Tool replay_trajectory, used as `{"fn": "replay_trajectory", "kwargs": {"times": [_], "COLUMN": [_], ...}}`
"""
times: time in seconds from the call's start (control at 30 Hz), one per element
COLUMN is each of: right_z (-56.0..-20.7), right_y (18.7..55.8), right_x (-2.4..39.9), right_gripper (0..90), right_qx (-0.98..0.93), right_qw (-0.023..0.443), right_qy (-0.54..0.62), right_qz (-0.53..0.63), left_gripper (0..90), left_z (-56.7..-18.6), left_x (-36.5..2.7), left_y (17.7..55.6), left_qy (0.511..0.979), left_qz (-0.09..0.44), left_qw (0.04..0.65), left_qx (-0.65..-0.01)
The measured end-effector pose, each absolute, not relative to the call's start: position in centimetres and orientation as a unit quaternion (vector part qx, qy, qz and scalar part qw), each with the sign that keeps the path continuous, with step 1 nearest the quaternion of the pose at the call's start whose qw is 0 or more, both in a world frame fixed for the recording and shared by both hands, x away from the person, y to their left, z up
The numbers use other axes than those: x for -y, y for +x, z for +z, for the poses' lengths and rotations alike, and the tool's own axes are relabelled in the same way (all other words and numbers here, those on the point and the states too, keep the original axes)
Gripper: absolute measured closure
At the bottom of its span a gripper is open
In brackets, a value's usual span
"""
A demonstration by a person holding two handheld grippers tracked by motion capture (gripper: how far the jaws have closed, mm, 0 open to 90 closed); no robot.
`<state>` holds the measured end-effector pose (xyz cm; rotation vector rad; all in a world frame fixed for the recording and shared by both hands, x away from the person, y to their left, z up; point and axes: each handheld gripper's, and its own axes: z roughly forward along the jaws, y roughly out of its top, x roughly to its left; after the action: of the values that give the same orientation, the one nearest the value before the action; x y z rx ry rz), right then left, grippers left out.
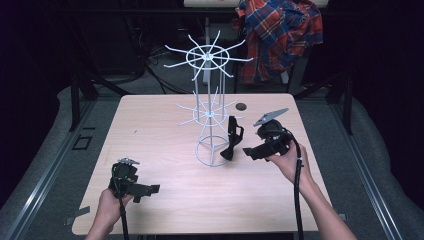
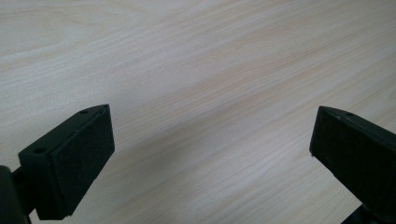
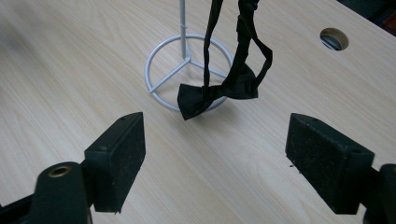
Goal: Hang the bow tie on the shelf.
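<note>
The bow tie (image 1: 231, 142) hangs by its strap from one arm of the lower ring of the white wire rack (image 1: 210, 115), with the bow itself dangling just above the rack's round foot, close to the desk (image 1: 150, 125) but, as far as I can tell, not lying on it. In my right gripper view the bow (image 3: 217, 95) sits straight ahead of me, in front of the foot ring and the rack's post, with the strap running up out of the picture.

My right gripper (image 1: 248, 152) is spread wide, holding nothing, and points at the bow from just beside it; both pads are bare, with a clear gap to the cloth. My left gripper (image 1: 150, 190) is also spread and empty, low over bare wood near my side of the desk, well apart from the rack.

So I judge this one of two ways: either the hanging is finished and my right gripper has let go, or I am about to take the tie off the rack. The pictures alone don't settle it. If the job is hanging, it looks done, since the strap is over the arm and bears the weight. If it is removal, everything is left: close on the bow or strap, lift it off the arm, bring it away.

The upper ring of arms carries nothing.
</note>
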<state>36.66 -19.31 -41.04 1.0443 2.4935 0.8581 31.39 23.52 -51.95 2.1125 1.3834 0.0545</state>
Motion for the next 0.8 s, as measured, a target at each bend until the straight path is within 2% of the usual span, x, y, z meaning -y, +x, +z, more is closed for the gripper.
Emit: {"fn": "replay_trajectory", "kwargs": {"times": [0.63, 0.8], "right_z": [-44.2, -45.4], "right_y": [33.2, 32.3], "right_x": [22.1, 23.1], "right_gripper": [8.3, 7.0], "right_qx": [-0.884, -0.888], "right_qw": [0.138, 0.119], "right_qy": [0.36, 0.367], "right_qz": [0.264, 0.25], "left_gripper": [0.0, 0.1], "left_z": [-52.0, -52.1], "left_x": [-23.5, -23.5], "left_y": [31.4, 31.4], "left_qy": [0.799, 0.798], "left_qz": [0.021, 0.022], "left_qw": [0.299, 0.297], "left_qx": [-0.522, -0.524]}}
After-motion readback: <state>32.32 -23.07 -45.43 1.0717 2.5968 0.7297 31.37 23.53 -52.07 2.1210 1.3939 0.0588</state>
